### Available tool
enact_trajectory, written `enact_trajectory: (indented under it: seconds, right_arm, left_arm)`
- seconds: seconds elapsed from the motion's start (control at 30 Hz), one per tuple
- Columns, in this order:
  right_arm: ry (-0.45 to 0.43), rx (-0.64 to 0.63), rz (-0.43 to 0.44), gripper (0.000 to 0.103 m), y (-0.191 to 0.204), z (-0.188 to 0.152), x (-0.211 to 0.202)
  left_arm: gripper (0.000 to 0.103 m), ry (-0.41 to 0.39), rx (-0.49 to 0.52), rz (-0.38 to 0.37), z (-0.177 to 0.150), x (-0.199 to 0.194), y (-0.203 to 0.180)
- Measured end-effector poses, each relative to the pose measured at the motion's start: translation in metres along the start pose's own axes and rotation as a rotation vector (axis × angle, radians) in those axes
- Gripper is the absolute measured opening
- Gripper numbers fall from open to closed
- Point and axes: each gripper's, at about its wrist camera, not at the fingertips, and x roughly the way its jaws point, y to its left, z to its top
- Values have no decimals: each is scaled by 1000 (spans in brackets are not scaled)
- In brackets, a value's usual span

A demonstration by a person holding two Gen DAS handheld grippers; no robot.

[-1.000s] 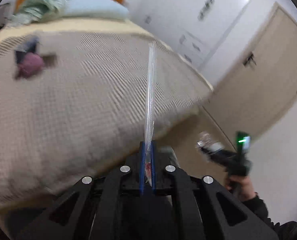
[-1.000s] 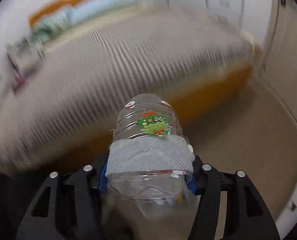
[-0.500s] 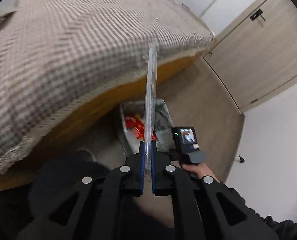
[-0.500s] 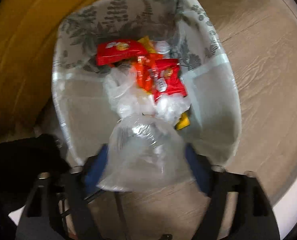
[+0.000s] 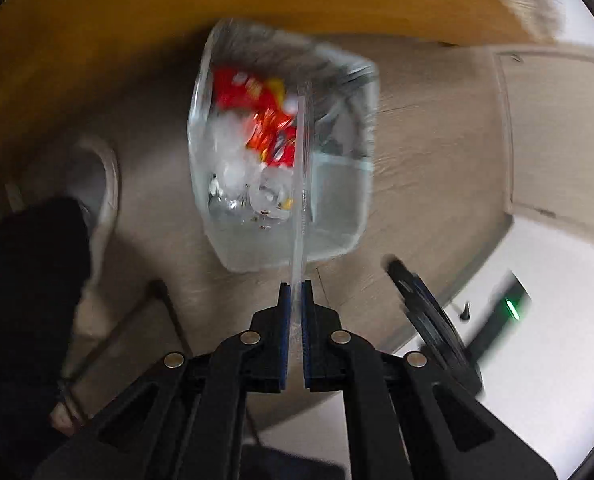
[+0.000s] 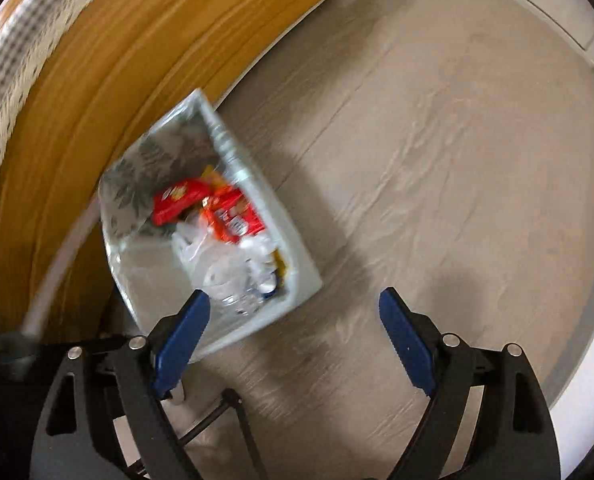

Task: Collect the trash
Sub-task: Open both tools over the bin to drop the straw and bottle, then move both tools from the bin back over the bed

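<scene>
Beside the wooden bed frame (image 6: 77, 92), on the pale floor (image 6: 437, 160), a lined trash bin (image 5: 337, 216) is sitting with red snack wrappers (image 6: 181, 200) and crumpled clear plastic (image 6: 225, 268) inside. The left hand-held gripper (image 5: 295, 292) is pinching a long clear plastic strip (image 5: 302, 168) between fully closed blue pads, the strip reaching out over the bin's opening. The right hand-held gripper (image 6: 293, 308) is pointing steeply down just beside the bin, its jaws standing wide apart and gripping nothing. Motion blur is softening both views.
</scene>
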Motion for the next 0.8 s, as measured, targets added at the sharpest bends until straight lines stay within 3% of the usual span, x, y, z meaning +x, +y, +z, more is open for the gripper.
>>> enact_trajectory:
  seconds: [0.1,0.17,0.2,0.23,0.27,0.3,0.33,0.43,0.57,0.7,0.8]
  right_arm:
    - [-24,23,5,83,-15,2,-13]
    - [-33,39,5,83,-22,3,-14]
    - [-36,48,8,83,-25,4,-14]
    - [-36,52,12,83,-29,5,-16]
    - [-32,53,16,83,-30,5,-16]
    - [-31,51,19,83,-30,4,-17]
    - [-31,47,23,83,-30,3,-17]
    - [-25,34,16,83,-32,1,-16]
    - [-7,28,12,83,-29,-2,-13]
    - [-18,-21,10,83,-15,-1,-23]
    - [-32,-64,-8,83,-2,1,-33]
  left_arm:
    - [3,44,-64,44,24,32,9]
    - [5,51,-19,63,40,48,2]
    - [23,42,33,89,49,56,-5]
    - [64,36,64,111,49,56,-7]
    - [80,13,87,167,51,57,-7]
    - [87,-29,85,215,52,54,-5]
    - [87,-73,75,249,50,51,-3]
    - [87,-25,57,255,49,54,3]
    - [87,-59,33,342,46,49,14]
    - [87,-52,53,343,41,42,12]
    - [87,-102,82,313,35,25,4]
